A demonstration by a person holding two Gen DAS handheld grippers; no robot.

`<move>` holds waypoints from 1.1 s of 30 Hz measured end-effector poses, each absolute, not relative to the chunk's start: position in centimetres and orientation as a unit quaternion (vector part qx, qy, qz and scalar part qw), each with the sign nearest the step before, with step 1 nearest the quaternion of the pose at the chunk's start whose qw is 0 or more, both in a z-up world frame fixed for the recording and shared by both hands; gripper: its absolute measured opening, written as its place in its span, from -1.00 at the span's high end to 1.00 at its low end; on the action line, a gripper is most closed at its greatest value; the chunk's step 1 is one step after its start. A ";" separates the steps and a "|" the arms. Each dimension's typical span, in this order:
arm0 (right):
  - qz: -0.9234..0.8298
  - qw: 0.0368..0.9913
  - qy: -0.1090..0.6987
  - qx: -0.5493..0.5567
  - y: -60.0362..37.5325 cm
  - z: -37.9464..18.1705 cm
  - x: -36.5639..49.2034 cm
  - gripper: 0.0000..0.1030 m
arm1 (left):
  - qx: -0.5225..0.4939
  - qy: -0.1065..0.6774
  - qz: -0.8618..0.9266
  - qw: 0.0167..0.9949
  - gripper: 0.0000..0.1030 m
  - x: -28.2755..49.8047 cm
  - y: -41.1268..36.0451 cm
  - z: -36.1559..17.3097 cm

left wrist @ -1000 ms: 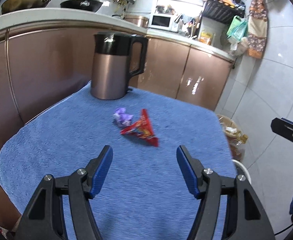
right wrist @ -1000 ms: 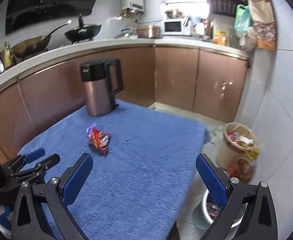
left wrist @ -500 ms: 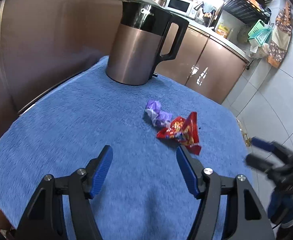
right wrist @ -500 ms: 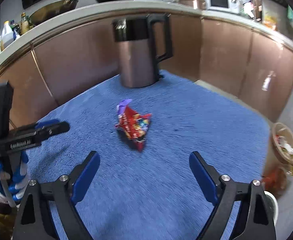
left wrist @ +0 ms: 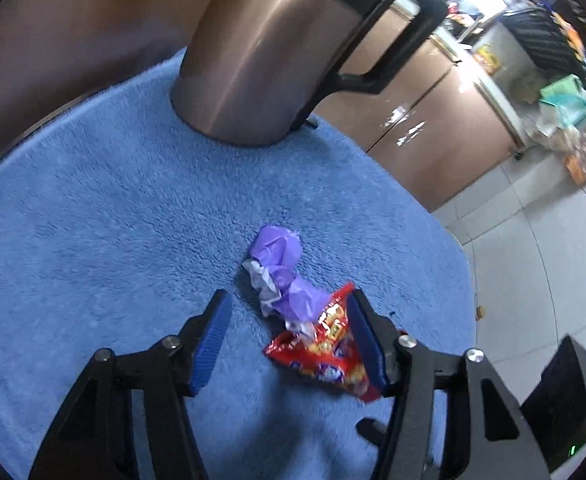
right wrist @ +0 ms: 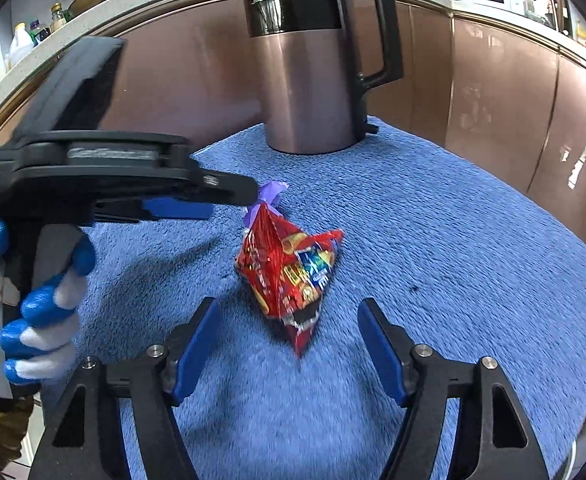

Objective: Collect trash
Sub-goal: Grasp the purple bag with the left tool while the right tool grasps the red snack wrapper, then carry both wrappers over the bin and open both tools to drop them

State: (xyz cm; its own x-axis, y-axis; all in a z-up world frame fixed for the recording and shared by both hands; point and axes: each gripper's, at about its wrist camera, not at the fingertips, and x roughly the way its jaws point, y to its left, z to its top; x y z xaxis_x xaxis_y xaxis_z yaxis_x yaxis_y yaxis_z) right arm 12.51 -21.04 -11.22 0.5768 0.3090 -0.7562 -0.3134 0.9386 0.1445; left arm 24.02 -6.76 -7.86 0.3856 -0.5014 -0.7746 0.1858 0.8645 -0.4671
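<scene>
- Where the blue towel [left wrist: 93, 216] covers the table, a red snack wrapper [right wrist: 289, 272] lies crumpled near its middle, with a purple wrapper [left wrist: 281, 272] touching its far end.
- Seen by the left wrist camera, the red snack wrapper [left wrist: 325, 352] sits between the fingers of the left claw [left wrist: 289, 336], right up against the right-hand blue pad [left wrist: 365, 340]; the purple wrapper reaches out ahead of the fingertips.
- Both fingers of the left claw stand well apart, and nothing is pinched between them.
- From the right wrist camera, the left claw [right wrist: 229, 196] comes in from the left, its tip at the purple wrapper [right wrist: 267, 196], held by a hand in a blue and white glove [right wrist: 41, 304].
- Spread wide, the right claw [right wrist: 289, 324] hangs just short of the red wrapper's near point and holds nothing.
- Behind the trash, a copper-coloured kettle [right wrist: 309, 68] with a black handle stands upright on the towel's far edge.
- Beyond it run brown cabinets [right wrist: 493, 92] under a pale counter.
</scene>
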 end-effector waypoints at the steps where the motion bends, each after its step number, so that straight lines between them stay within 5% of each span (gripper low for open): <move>1: 0.178 0.887 0.425 -0.003 -21.0 -11.4 12.7 -0.27 | -0.156 0.521 -0.205 0.813 0.04 24.4 -7.1 -8.4; 9: 0.191 0.882 0.430 0.003 -20.8 -12.7 13.8 0.02 | -0.189 0.544 -0.195 0.794 0.38 25.1 -7.7 -10.7; 16: 0.196 0.878 0.436 0.005 -20.8 -13.4 14.4 0.82 | -0.196 0.535 -0.190 0.800 0.44 25.0 -7.5 -10.5; 33: 0.164 0.907 0.387 0.021 -23.1 -6.9 7.5 0.87 | -0.199 0.475 -0.192 0.835 0.45 18.8 -3.8 -4.3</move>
State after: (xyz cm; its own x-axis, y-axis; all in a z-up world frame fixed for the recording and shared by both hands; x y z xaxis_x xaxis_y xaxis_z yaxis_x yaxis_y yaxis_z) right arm 7.48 -23.05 -6.88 0.6459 0.3142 -0.6958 -0.2815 0.9452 0.1655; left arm 18.81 -3.83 -4.34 0.4749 -0.5101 -0.7171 0.1327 0.8471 -0.5146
